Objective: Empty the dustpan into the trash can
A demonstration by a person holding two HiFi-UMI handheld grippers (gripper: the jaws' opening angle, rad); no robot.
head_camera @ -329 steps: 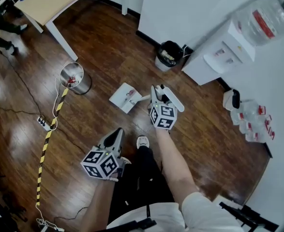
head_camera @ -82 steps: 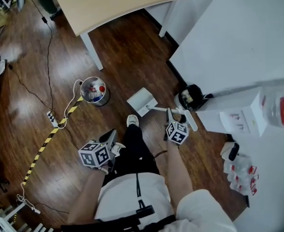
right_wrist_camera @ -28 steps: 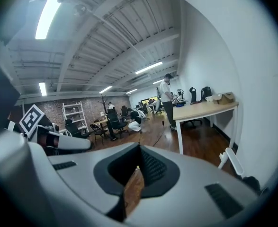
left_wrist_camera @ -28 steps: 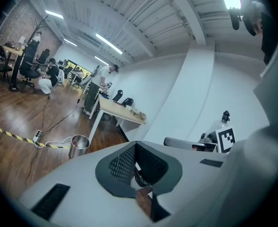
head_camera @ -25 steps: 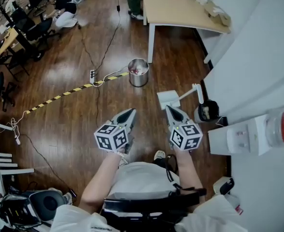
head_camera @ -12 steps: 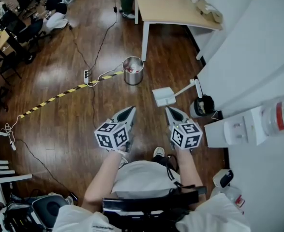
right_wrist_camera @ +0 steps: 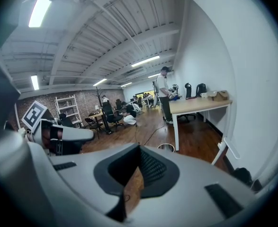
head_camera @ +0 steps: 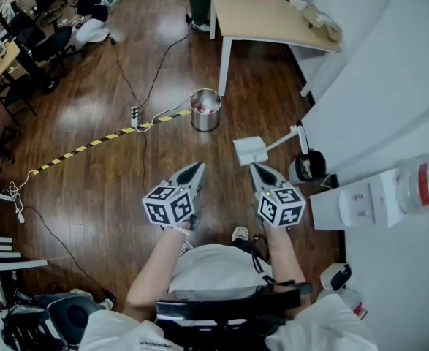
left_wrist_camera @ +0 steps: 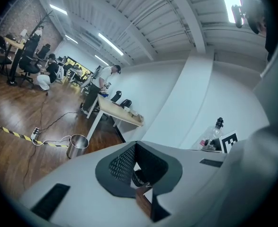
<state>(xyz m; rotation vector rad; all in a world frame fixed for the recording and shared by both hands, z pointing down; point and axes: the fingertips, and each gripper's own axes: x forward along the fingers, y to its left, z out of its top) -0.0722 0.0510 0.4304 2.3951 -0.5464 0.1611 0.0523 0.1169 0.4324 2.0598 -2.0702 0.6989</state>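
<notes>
The left gripper point(head_camera: 195, 169) has its fingers pressed together with nothing in them. The right gripper point(head_camera: 256, 167) is the same: fingers together and empty. The white dustpan point(head_camera: 249, 151) sits on the wood floor point(head_camera: 97, 159) just past the right fingers, not touching them. The shiny trash can point(head_camera: 204, 121) stands farther off, ahead of the left fingers.

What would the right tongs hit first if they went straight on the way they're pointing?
Nothing close. The right tongs are shut and empty, aimed forward and slightly downward. They'd probably meet the wooden floor near the white dustpan, short of the metal trash can, though depth is hard to judge.
</notes>
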